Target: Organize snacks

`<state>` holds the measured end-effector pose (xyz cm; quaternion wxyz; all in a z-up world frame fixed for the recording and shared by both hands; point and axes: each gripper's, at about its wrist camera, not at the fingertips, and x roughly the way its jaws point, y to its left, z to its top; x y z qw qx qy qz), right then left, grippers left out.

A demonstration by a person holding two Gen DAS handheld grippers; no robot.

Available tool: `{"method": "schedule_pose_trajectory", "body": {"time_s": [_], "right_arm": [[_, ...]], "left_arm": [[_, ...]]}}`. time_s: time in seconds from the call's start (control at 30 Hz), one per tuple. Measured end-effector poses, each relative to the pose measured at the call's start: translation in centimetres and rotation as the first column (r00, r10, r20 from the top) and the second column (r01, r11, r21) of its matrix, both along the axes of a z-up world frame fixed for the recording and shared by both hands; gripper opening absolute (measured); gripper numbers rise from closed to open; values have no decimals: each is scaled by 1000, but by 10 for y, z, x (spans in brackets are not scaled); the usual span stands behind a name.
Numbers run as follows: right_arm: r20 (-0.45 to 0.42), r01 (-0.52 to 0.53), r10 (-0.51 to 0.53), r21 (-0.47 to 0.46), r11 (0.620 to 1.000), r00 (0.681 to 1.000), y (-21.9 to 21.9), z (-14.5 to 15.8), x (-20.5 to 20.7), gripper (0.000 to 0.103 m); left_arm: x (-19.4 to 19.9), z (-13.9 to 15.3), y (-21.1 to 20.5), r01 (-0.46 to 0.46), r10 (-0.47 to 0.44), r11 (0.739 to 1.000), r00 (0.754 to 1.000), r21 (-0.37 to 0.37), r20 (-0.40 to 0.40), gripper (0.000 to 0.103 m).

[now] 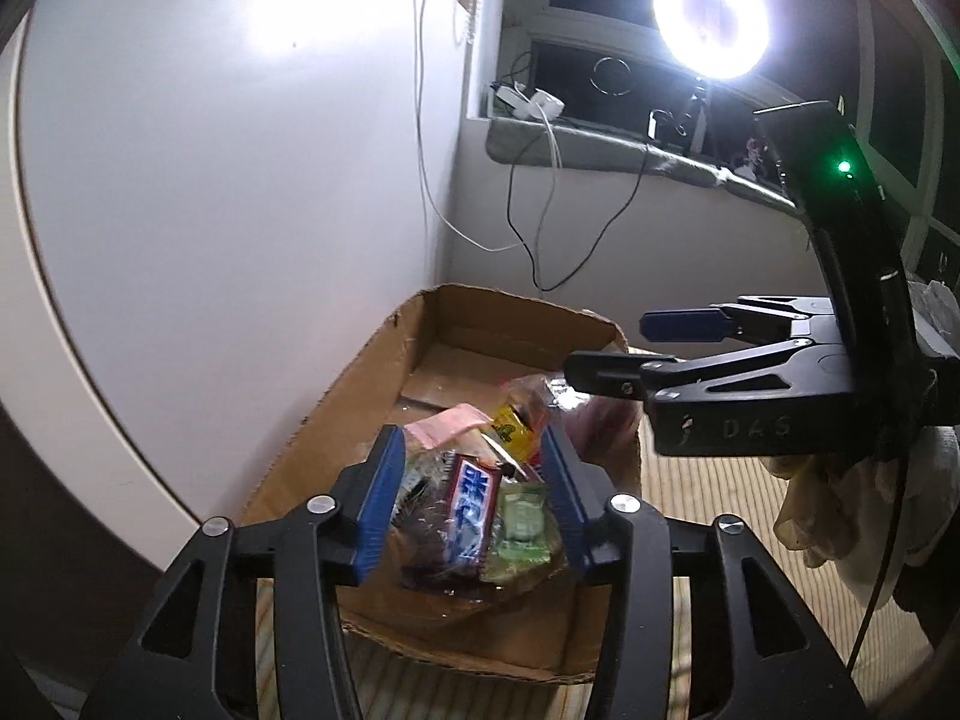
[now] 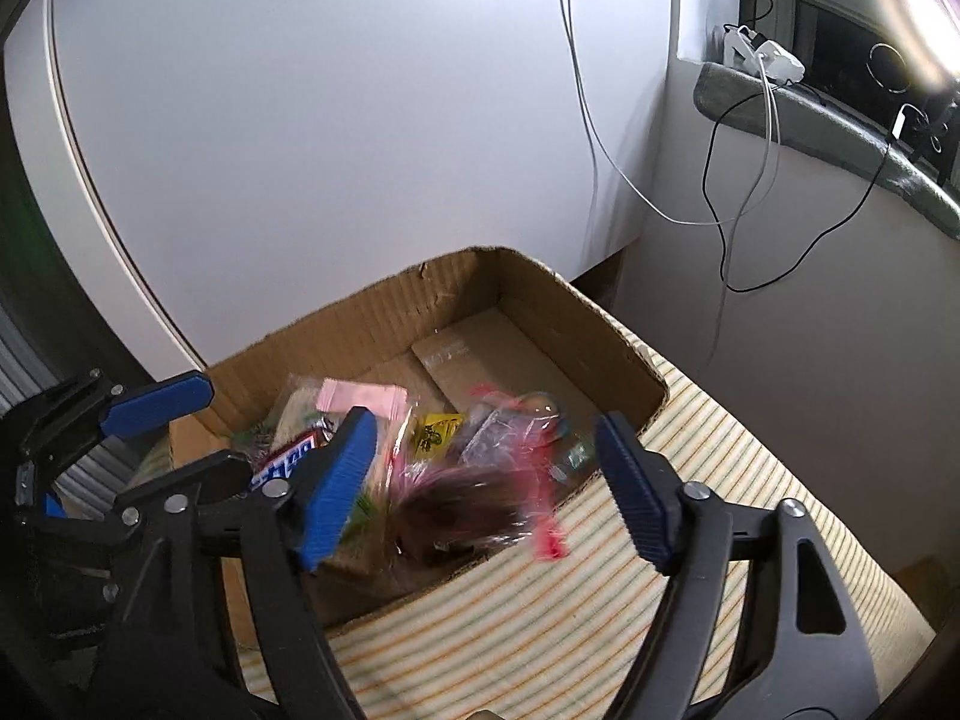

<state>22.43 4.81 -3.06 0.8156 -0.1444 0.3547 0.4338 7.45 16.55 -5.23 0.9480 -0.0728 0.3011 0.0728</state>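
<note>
You had both grippers, left gripper (image 1: pixel 471 501) and right gripper (image 2: pixel 489 480), spread wide over the cardboard box (image 2: pixel 540 300), grasping nothing, snack packets (image 1: pixel 480 516) lying loose below.

A white wall (image 1: pixel 240 180) meets a dark night window (image 1: pixel 600 66) at the room's corner. On the grey windowsill (image 1: pixel 600 150) a ring light (image 1: pixel 711 18) glares. Black and white cables (image 2: pixel 738 180) hang below. A striped mat (image 2: pixel 690 510) covers the floor.

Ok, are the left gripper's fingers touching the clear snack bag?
Cannot tell. Left wrist view: the snack bag fills the gap between the fingers of the left gripper, but blur hides whether either presses it.
</note>
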Motion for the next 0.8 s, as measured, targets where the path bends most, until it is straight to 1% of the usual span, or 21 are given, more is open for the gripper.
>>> {"method": "schedule_pose_trajectory", "body": {"time_s": [0.27,0.3,0.33,0.4,0.5,0.63,0.7,0.8], "right_arm": [[10,22,-22,8,1000,1000,-10,6,-6,78],[11,26,-26,9,1000,1000,-12,7,-7,79],[10,31,-32,12,999,999,-14,7,-9,79],[10,45,-45,16,999,999,-21,9,-13,84],[31,58,-59,24,998,998,-33,14,-24,84],[61,75,-77,27,997,995,-46,19,-41,86],[87,89,-90,25,996,992,-54,21,-52,96],[124,112,-116,35,993,986,-65,25,-64,101]], "left_arm": [[-9,5,1,-15,15,1000,1000,3,9,47],[-12,7,-1,-17,17,1000,1000,5,12,49],[-15,8,-1,-19,19,1000,1000,7,14,54],[-20,11,-4,-24,23,1000,1000,13,20,59],[-30,15,-8,-37,37,999,999,19,23,62],[-44,22,-13,-66,65,997,997,30,40,73],[-50,25,-17,-79,77,996,996,48,44,78],[-59,28,-19,-97,93,994,994,59,55,79]]}}
